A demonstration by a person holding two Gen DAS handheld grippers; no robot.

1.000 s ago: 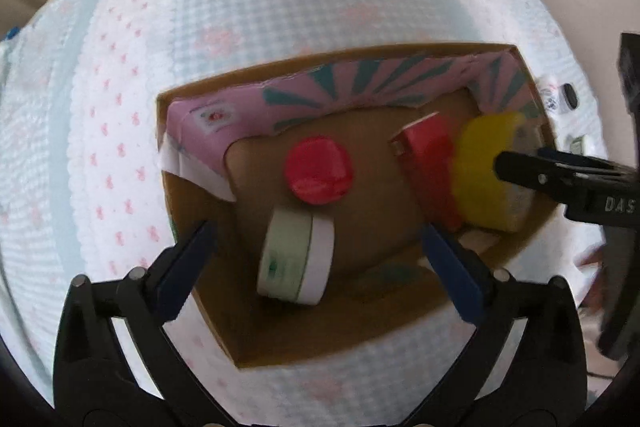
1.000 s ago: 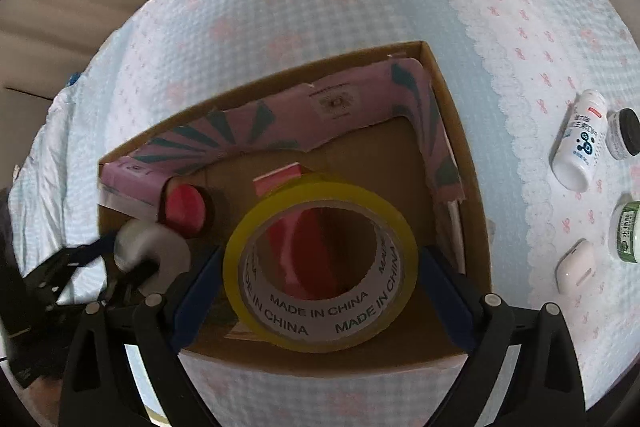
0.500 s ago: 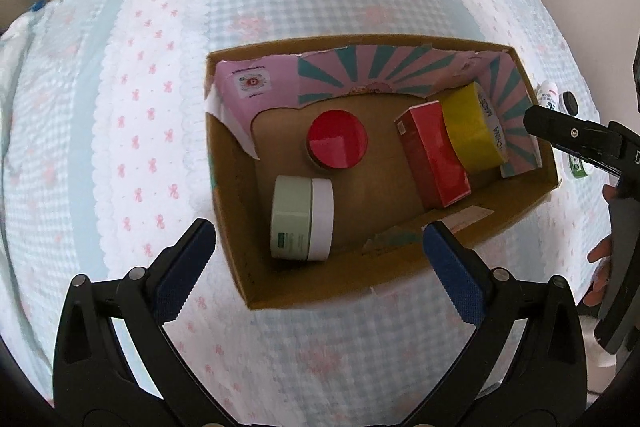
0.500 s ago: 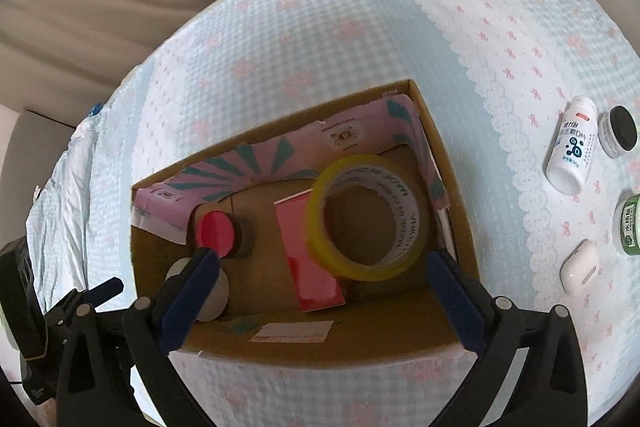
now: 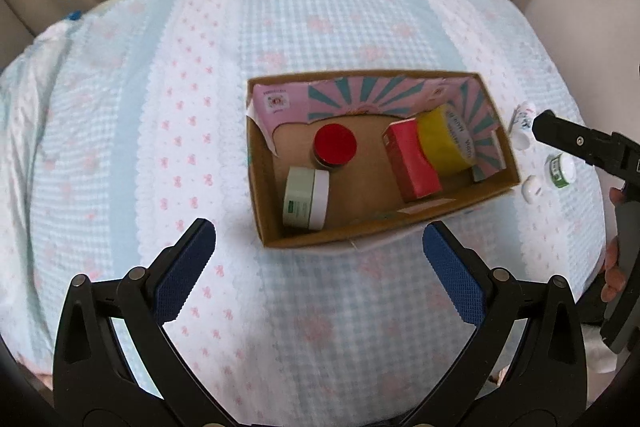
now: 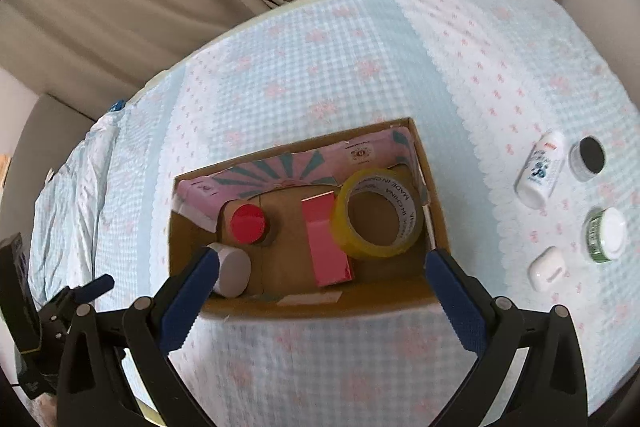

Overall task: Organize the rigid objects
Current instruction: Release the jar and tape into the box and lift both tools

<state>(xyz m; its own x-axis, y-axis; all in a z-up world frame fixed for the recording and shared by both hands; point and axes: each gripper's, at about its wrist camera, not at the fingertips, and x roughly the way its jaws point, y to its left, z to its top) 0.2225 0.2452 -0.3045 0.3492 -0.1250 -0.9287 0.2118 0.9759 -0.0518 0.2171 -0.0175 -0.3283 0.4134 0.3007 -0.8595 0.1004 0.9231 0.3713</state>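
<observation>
Now both tools spread wide and empty: left gripper [image 5: 318,253] above the checked blue-and-pink cloth [image 5: 224,75], right gripper [image 6: 320,281] over the near wall of the open brown cardboard box [image 6: 434,187]. Inside the box: yellow roll of packing tape [image 6: 378,213] propped on edge at the right end, leaning on the red rectangular carton [image 6: 326,243]; red-lidded round jar [image 6: 248,225] upright further left; pale green jar with white lid [image 5: 306,198] on its side beside it. Outside, right of the box: white bottle [image 6: 540,169] lying down, black-lidded small jar [image 6: 588,157], green-banded white tub [image 6: 606,235], white earbud case [image 6: 546,269].
</observation>
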